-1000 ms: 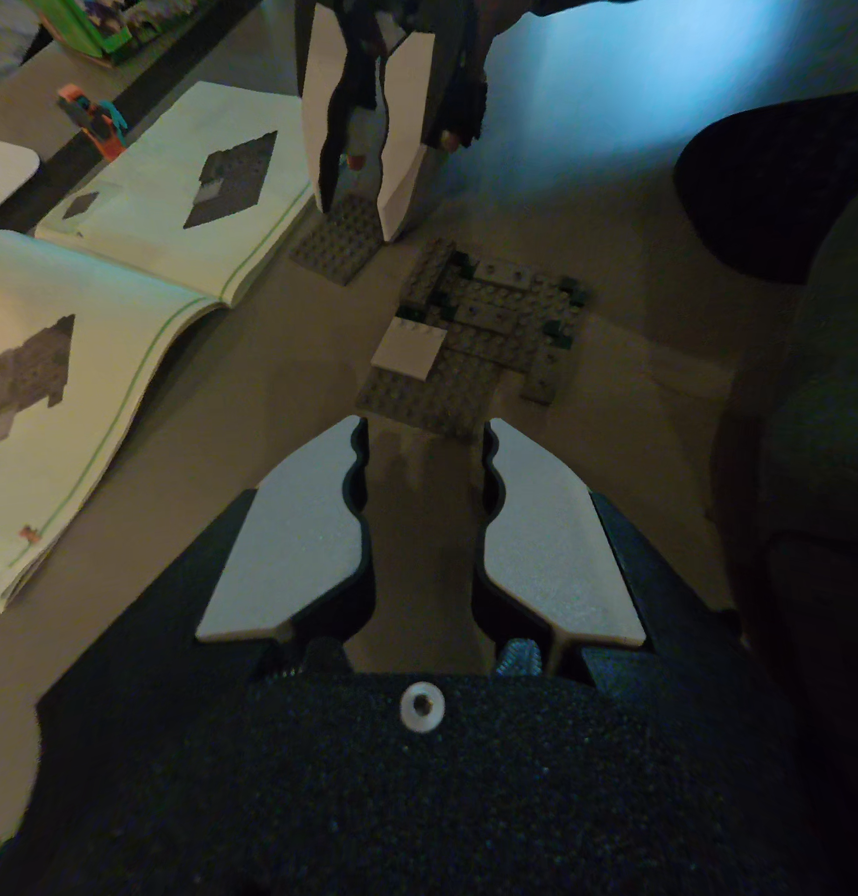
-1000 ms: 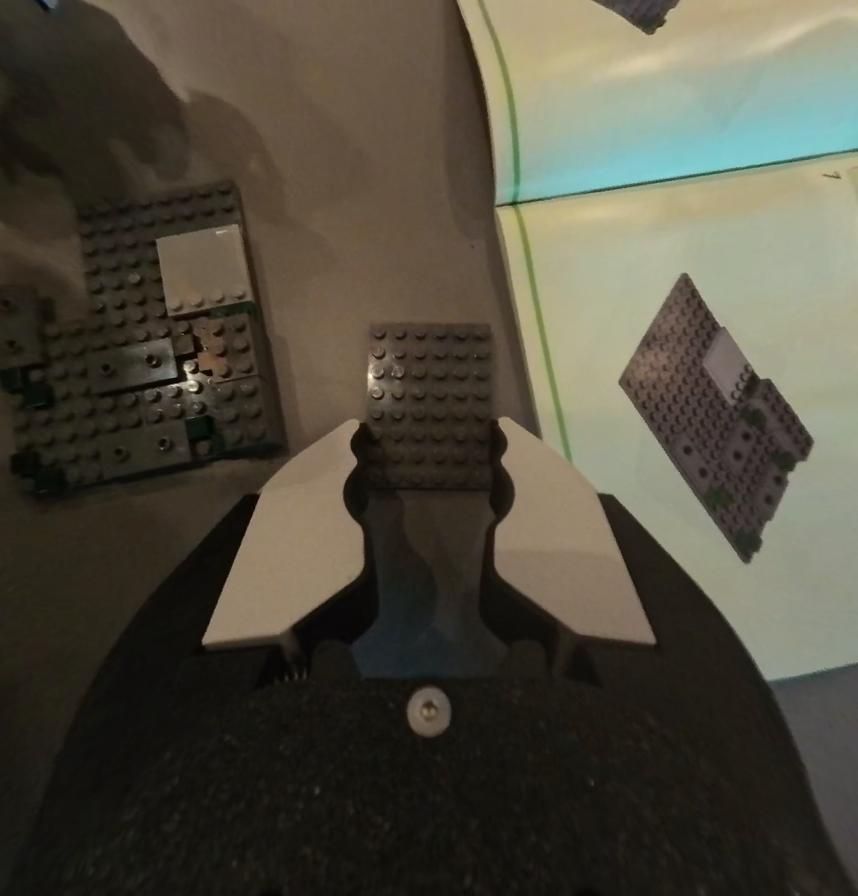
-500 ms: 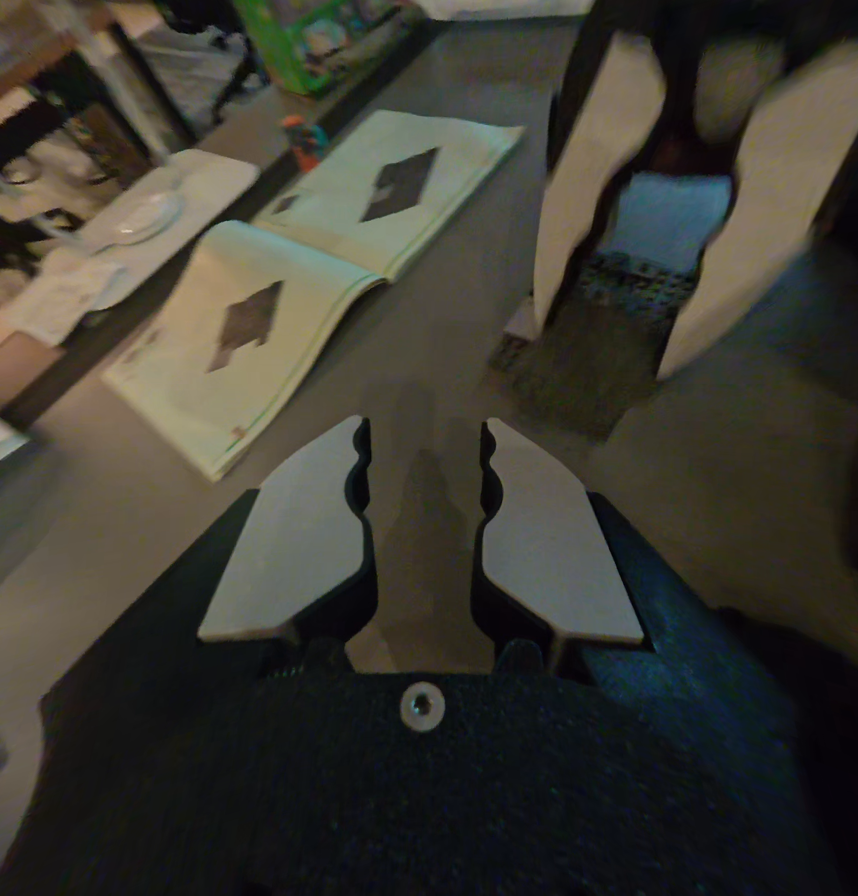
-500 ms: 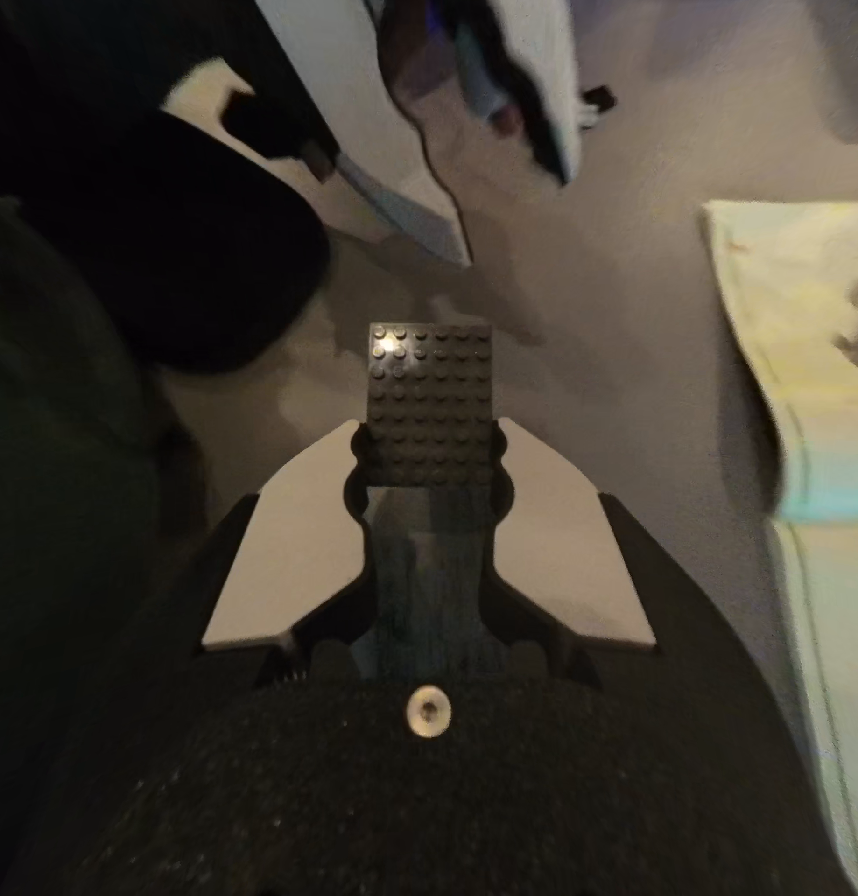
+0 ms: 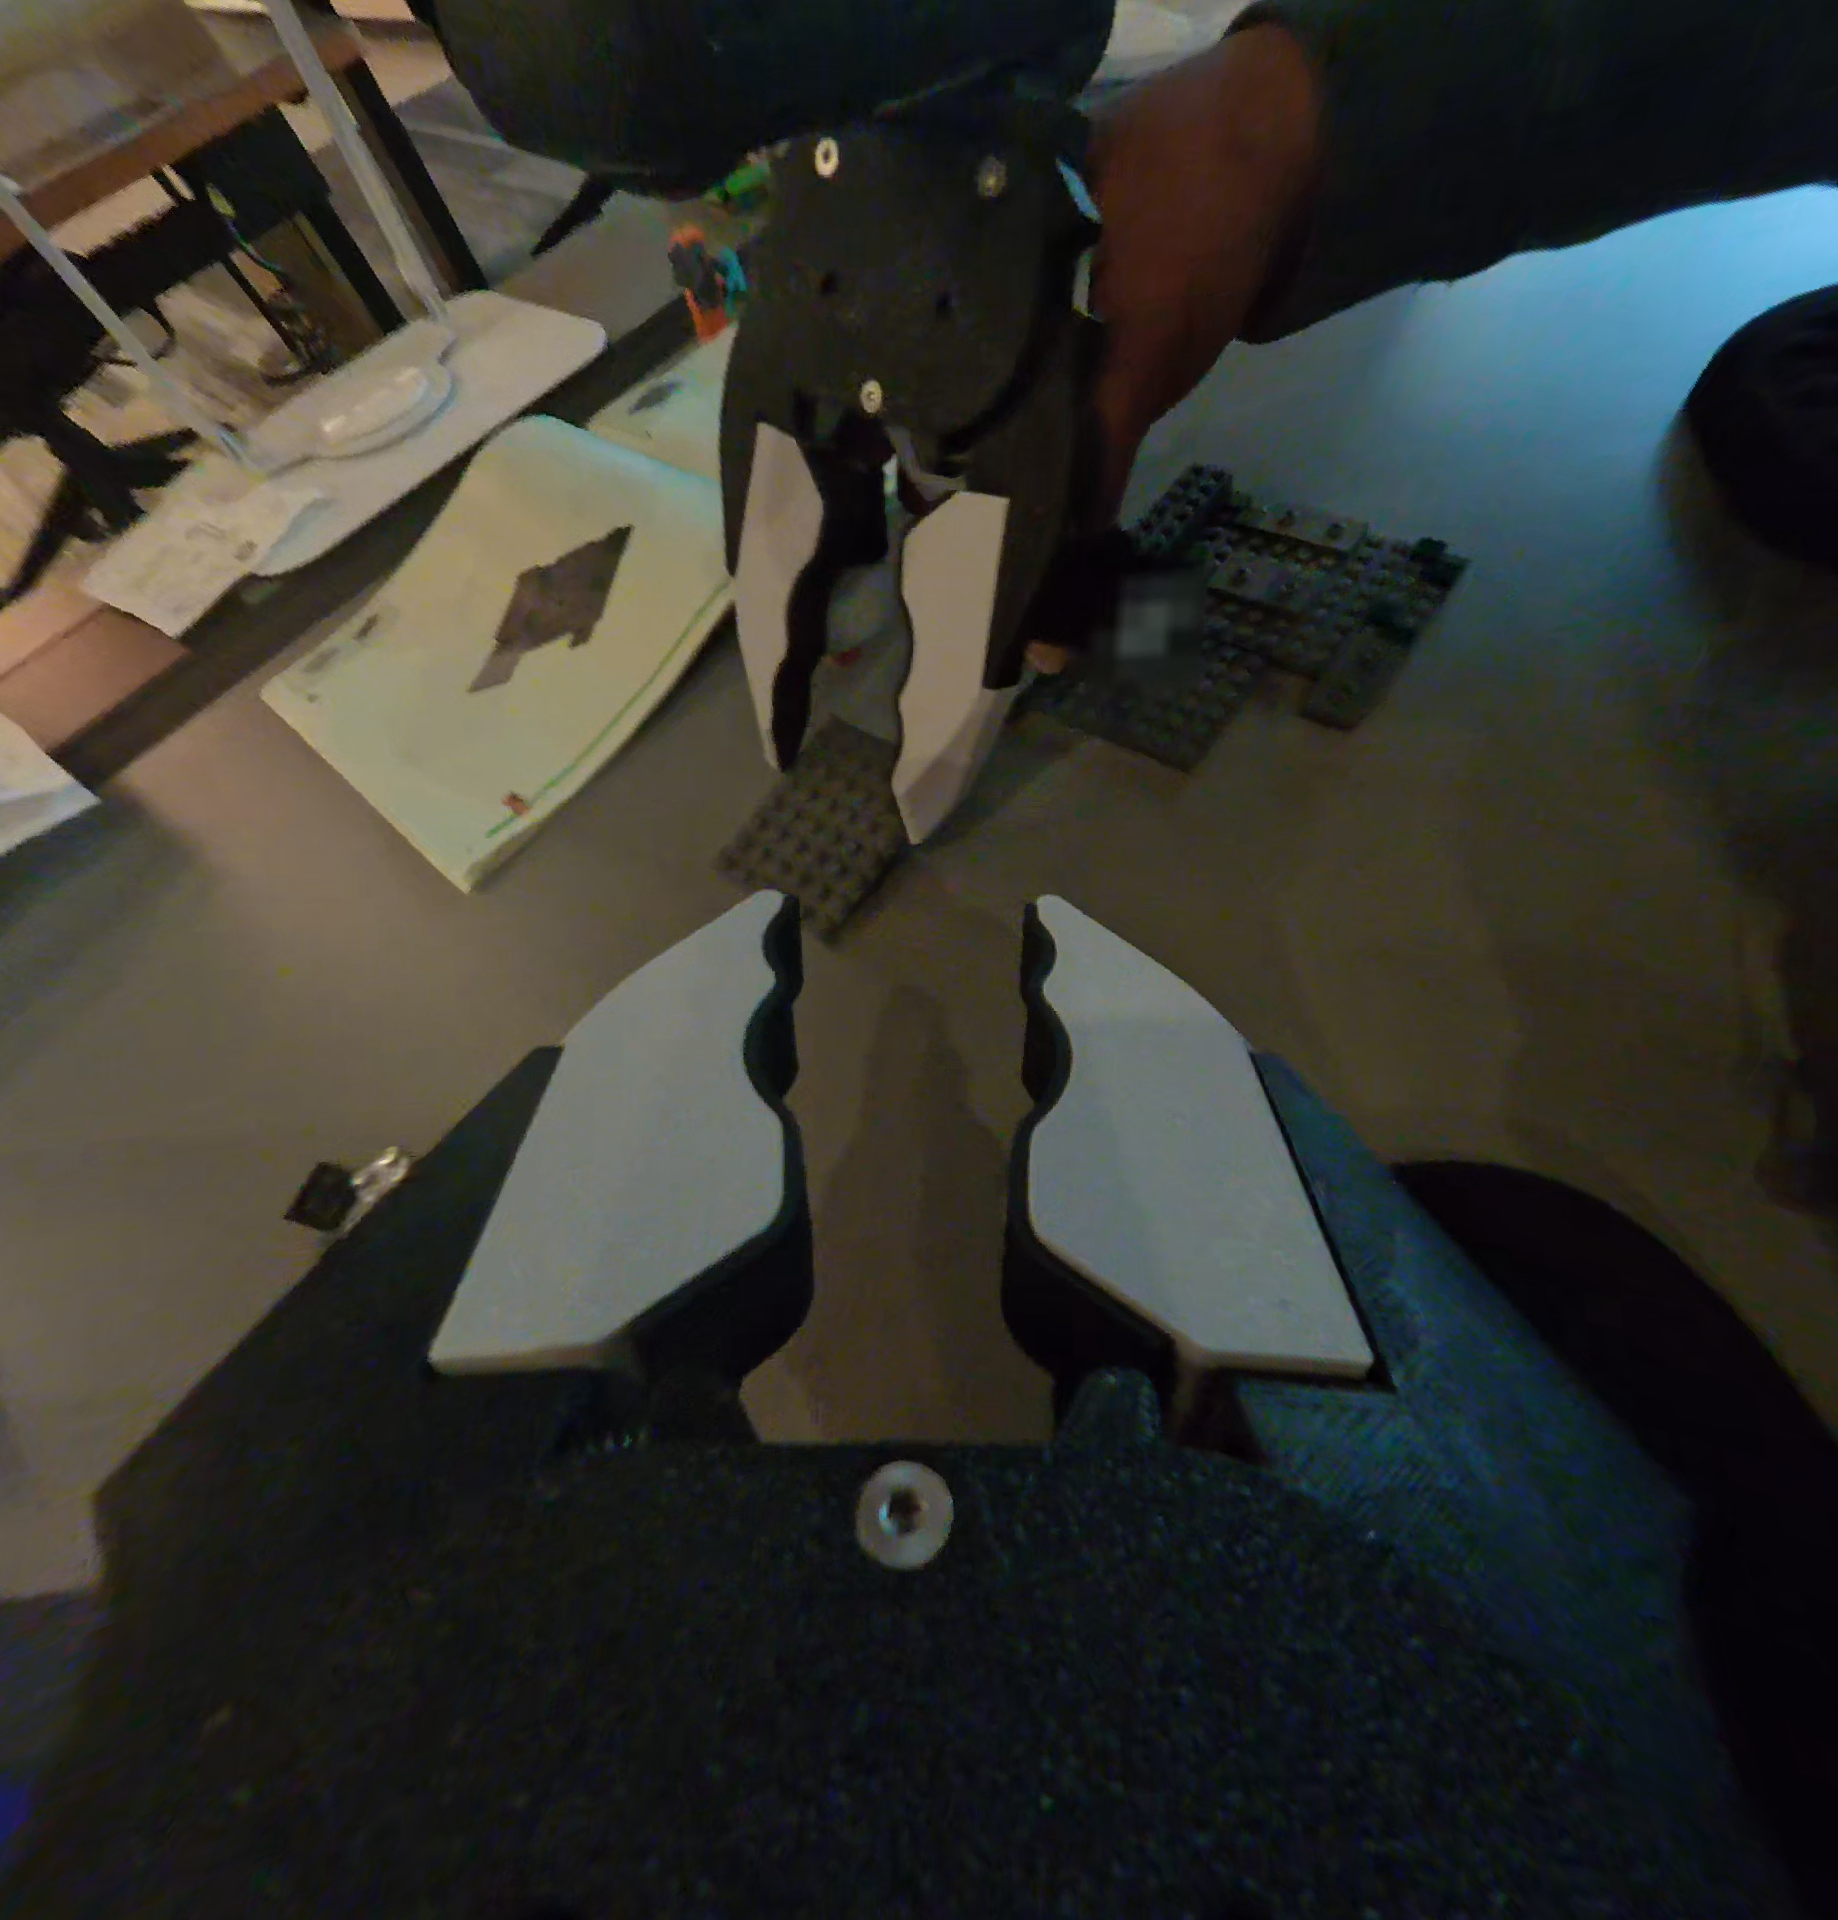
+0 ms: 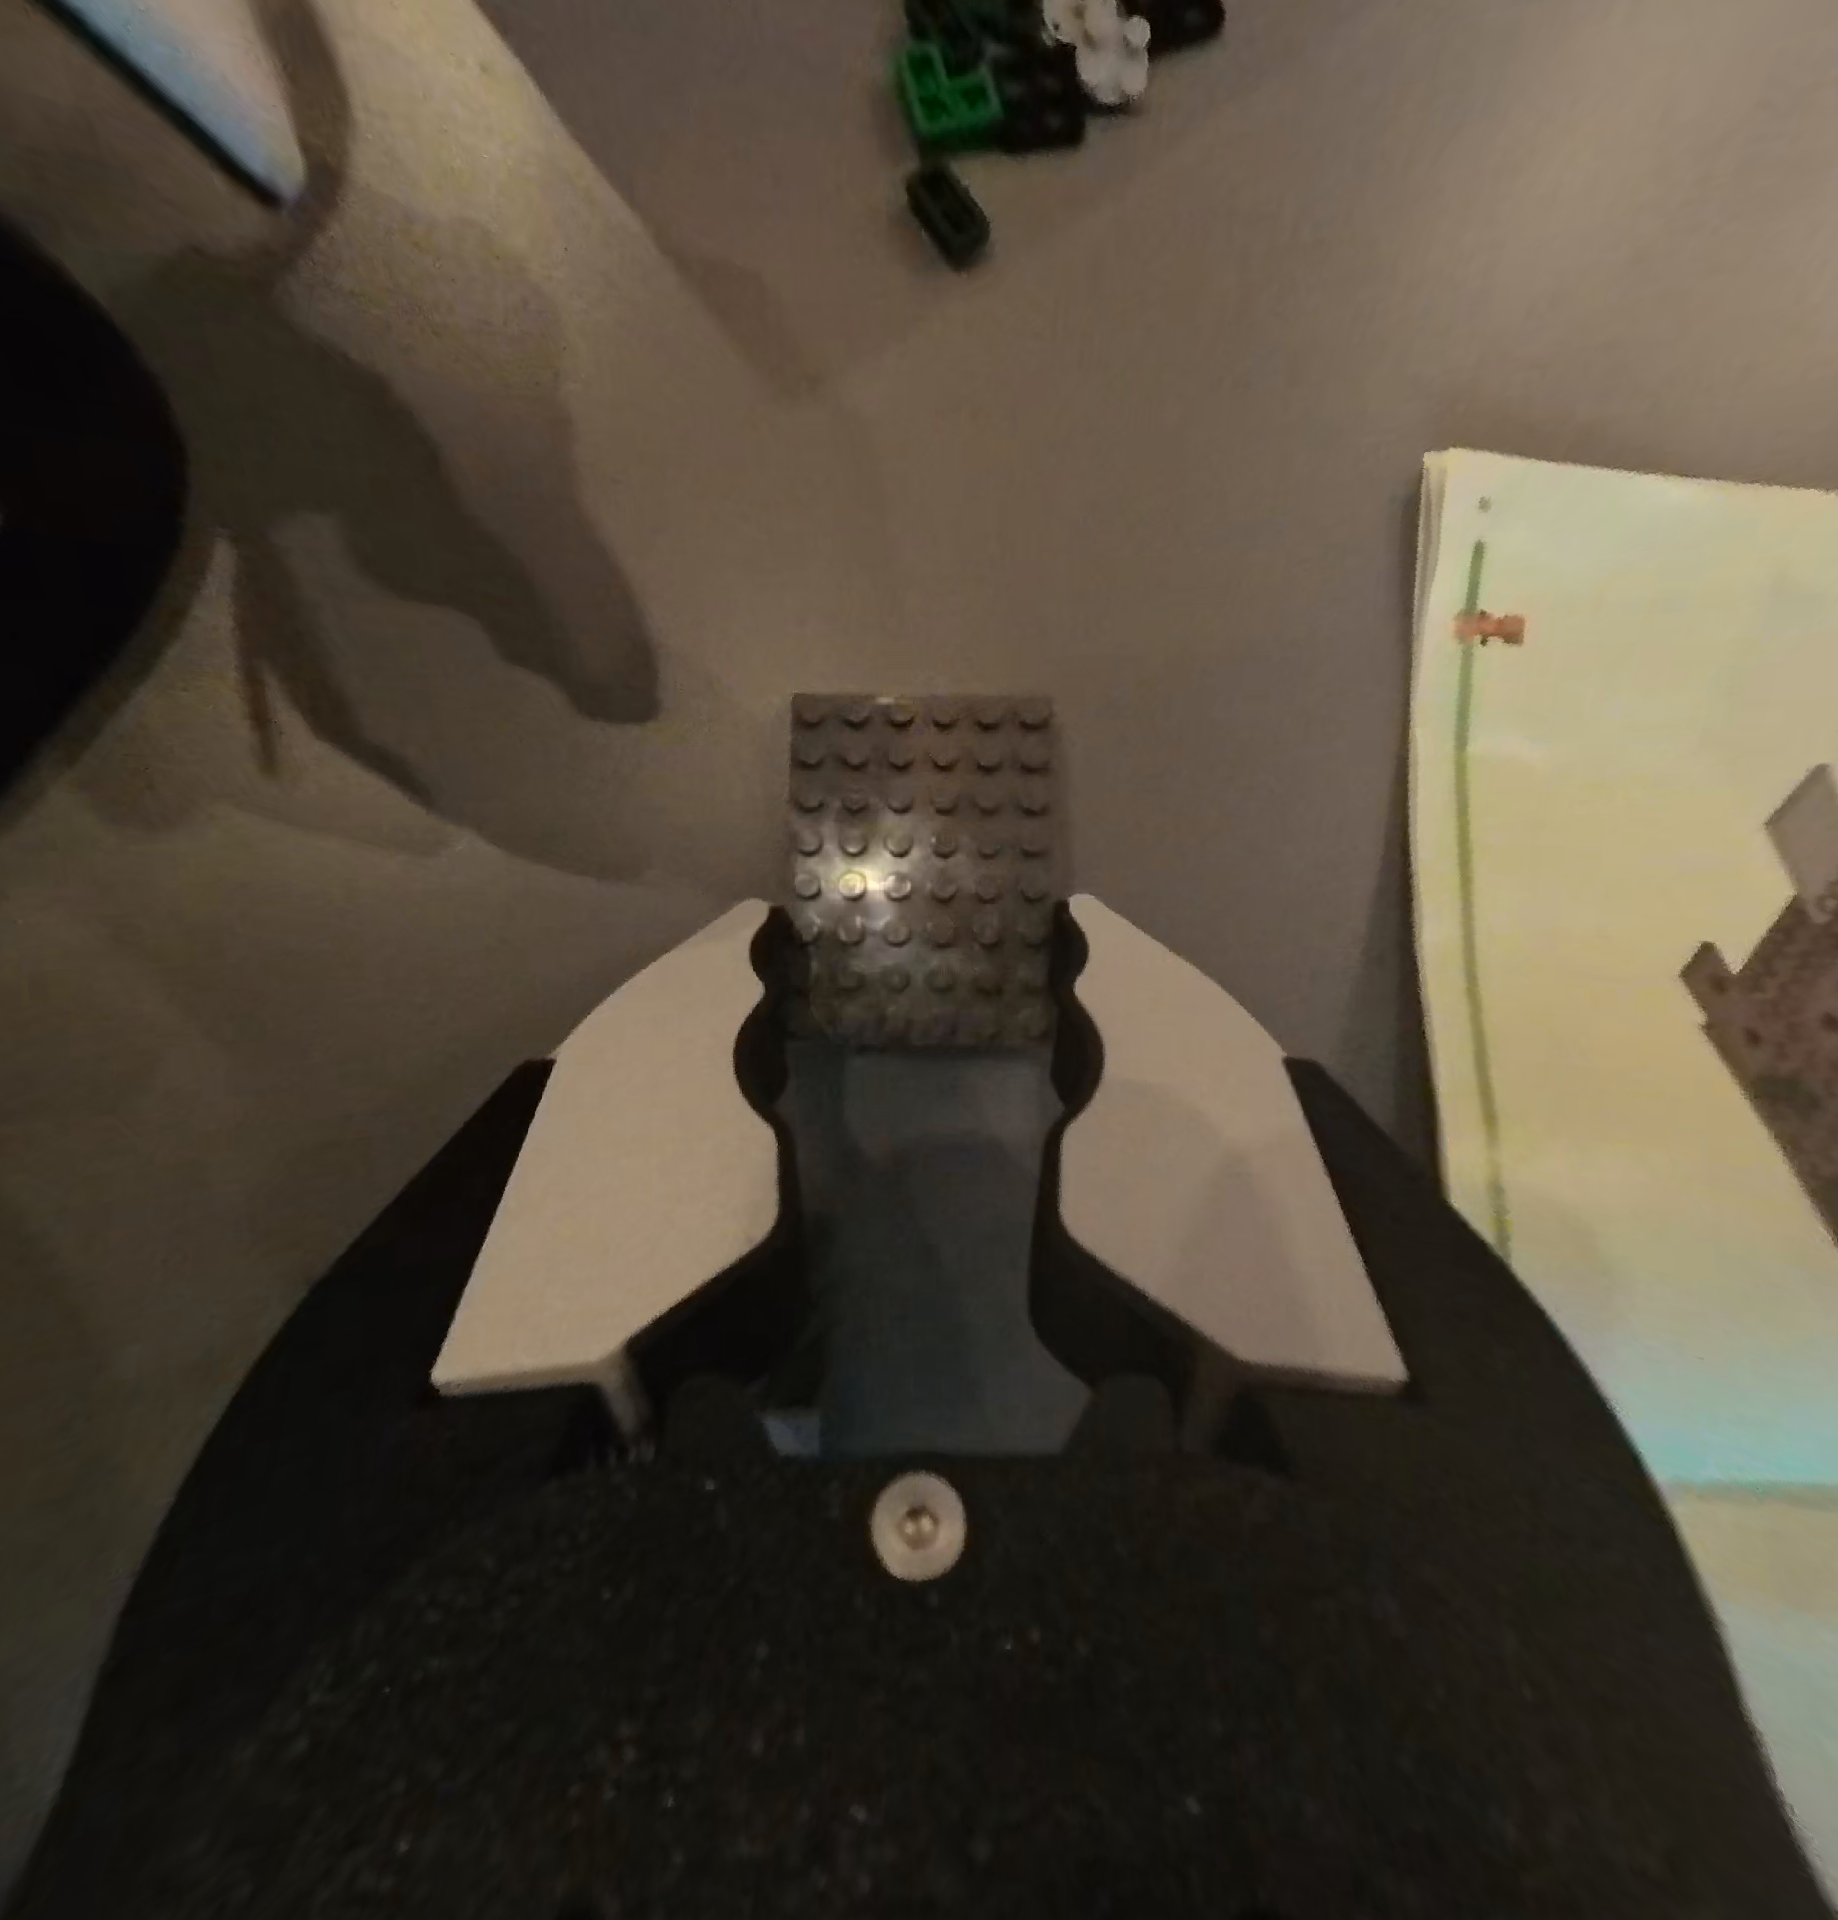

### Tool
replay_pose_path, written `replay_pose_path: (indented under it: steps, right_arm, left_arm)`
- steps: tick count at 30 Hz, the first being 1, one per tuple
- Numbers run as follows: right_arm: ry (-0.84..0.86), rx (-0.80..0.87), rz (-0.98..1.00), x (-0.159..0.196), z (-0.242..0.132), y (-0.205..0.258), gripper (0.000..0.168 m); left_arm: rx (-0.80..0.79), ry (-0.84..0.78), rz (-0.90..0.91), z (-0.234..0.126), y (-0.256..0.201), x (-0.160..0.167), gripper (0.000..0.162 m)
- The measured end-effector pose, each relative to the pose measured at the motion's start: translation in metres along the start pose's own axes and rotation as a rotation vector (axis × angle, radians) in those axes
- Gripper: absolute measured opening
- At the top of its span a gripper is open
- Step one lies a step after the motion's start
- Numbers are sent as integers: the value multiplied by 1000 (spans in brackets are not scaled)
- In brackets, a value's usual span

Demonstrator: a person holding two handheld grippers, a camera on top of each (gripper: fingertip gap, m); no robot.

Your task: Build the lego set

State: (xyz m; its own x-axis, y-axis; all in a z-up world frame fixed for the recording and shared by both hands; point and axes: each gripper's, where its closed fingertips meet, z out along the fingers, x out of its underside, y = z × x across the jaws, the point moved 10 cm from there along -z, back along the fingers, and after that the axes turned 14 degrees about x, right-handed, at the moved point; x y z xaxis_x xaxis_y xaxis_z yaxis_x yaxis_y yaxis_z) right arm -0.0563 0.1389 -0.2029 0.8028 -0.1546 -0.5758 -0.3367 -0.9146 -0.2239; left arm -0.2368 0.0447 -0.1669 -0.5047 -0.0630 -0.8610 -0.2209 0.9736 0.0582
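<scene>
My right gripper [image 6: 915,914] is shut on a dark grey studded plate [image 6: 920,862], gripped by its two long edges. In the left wrist view the right gripper [image 5: 853,769] points down over the table and the plate [image 5: 811,821] sticks out below its fingers, just ahead of my left fingertips. My left gripper [image 5: 904,914] is open and empty, low over the grey table. The partly built grey model [image 5: 1299,623] lies flat on the table behind the right gripper.
An open instruction booklet [image 5: 520,644] lies at the left, also at the right in the right wrist view [image 6: 1642,935]. Loose green, black and white bricks [image 6: 998,94] lie farther off. A dark round object [image 5: 1798,436] sits at the right. A small black piece [image 5: 338,1190] lies near my left gripper. The tips of one gripper are about 11 cm away from the tips of the other. The dark round object [image 5: 1798,436] is about 30 cm from both grippers' fingertips.
The right gripper has carried the grey plate away from beside the model to just in front of my left gripper. The left gripper has drawn back from the model and stayed open.
</scene>
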Motion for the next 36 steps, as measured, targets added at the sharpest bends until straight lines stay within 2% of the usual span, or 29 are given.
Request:
replay_pose_path:
  steps: [2,5,8,10,13,16,21,25,29,36]
  right_arm:
    - [-38,2,14,1,-8,-2,58]
    - [-156,43,47,8,-54,-12,63]
    - [-178,91,45,43,-100,-12,55]
    - [-128,112,63,77,-114,-6,52]
    - [-76,90,155,118,-115,3,49]
    - [-72,68,188,134,-111,7,42]
    - [-68,0,146,133,-99,0,39]
    - [-57,-64,113,132,-90,-3,31]
    - [-77,-95,111,133,-88,-3,21]
    - [-102,-78,109,135,-89,-2,20]
  left_arm:
    - [16,10,3,4,0,0,40]
    - [35,22,21,9,1,-5,40]
    - [70,22,35,17,-1,-10,40]
    - [104,25,38,27,-2,-12,39]
    - [163,41,53,46,-4,-18,39]
    - [228,78,90,67,-8,-27,38]
    - [290,177,132,97,-8,-37,37]
    - [283,188,130,106,-9,-42,38]
    - [279,193,86,110,-7,-39,38]
    - [371,211,-69,120,8,-32,39]
